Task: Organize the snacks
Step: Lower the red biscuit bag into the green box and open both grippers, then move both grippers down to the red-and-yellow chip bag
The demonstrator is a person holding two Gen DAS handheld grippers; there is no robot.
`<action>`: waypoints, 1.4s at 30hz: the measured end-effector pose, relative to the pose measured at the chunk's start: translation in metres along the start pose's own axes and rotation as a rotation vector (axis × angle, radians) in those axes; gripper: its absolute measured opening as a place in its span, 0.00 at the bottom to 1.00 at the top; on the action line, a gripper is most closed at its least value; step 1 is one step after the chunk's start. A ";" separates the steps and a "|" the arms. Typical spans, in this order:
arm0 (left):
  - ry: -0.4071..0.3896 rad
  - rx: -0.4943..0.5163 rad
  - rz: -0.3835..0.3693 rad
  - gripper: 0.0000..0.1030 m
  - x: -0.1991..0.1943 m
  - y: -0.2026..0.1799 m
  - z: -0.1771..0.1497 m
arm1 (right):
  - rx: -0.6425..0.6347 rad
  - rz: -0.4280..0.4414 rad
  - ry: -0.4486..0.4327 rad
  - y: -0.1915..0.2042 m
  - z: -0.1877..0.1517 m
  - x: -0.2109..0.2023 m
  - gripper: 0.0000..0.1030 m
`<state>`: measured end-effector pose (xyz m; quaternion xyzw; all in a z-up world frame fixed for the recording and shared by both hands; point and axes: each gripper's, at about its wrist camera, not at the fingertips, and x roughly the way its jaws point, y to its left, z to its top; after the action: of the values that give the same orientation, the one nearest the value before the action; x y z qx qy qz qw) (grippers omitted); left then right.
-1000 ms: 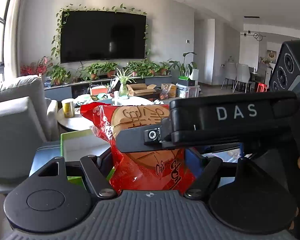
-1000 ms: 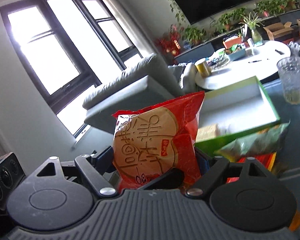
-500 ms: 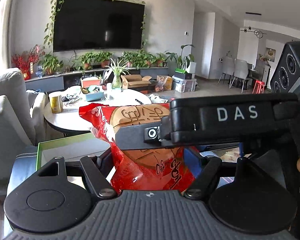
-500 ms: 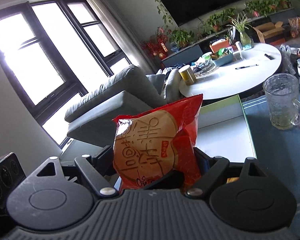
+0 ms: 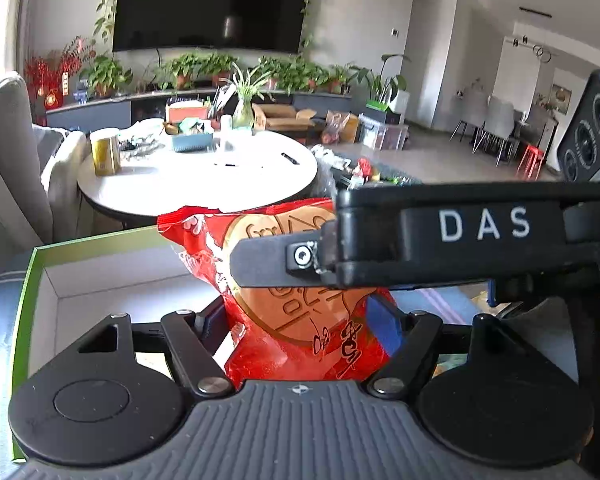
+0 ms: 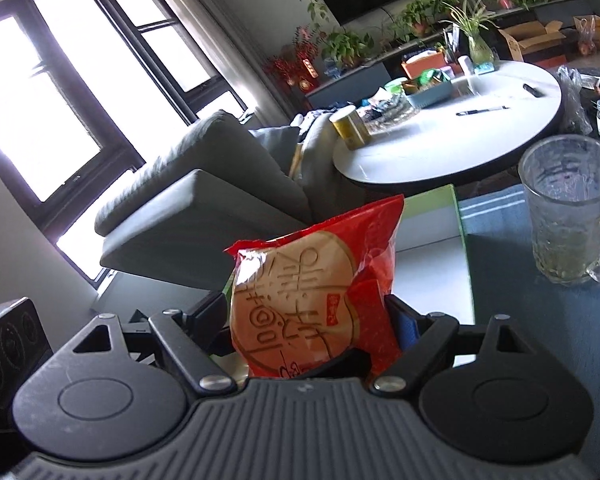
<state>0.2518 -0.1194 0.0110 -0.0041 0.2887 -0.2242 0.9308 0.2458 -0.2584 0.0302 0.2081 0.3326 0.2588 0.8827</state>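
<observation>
Behind everything sits a bright living room, its round white table [image 5: 204, 184] carrying a yellow tin [image 5: 105, 151]. Closer in, my left gripper [image 5: 300, 320] is clamped on a red snack packet [image 5: 300, 332] — my right gripper [image 6: 312, 320] pinches the same packet [image 6: 312, 300] from the other side, its black finger [image 5: 440, 240] lying across the packet's front in my left view. Held upright, the packet hangs over a green-rimmed white box [image 5: 100, 276] on the blue cloth [image 6: 540, 320], with a glass mug [image 6: 568, 216] standing to the right, well apart.
</observation>
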 end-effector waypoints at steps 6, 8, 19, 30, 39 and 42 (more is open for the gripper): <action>0.032 0.000 0.009 0.66 0.021 0.006 -0.003 | -0.004 -0.038 0.000 -0.012 -0.002 0.011 0.80; 0.043 0.000 0.022 0.66 0.022 0.006 -0.005 | 0.002 -0.059 0.005 -0.016 -0.003 0.013 0.80; -0.026 0.021 0.047 0.66 -0.017 0.006 -0.011 | 0.033 -0.030 -0.034 -0.011 -0.007 -0.018 0.80; 0.001 -0.071 0.069 0.66 -0.065 0.025 -0.052 | 0.017 -0.029 0.025 0.008 -0.048 -0.039 0.80; 0.033 -0.110 0.066 0.67 -0.104 0.029 -0.092 | 0.022 0.010 0.087 0.034 -0.093 -0.049 0.80; 0.036 -0.120 0.075 0.67 -0.120 0.031 -0.109 | 0.044 0.032 0.118 0.042 -0.107 -0.053 0.80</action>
<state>0.1183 -0.0281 -0.0199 -0.0450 0.3183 -0.1718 0.9312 0.1238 -0.2362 0.0048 0.2171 0.3862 0.2772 0.8526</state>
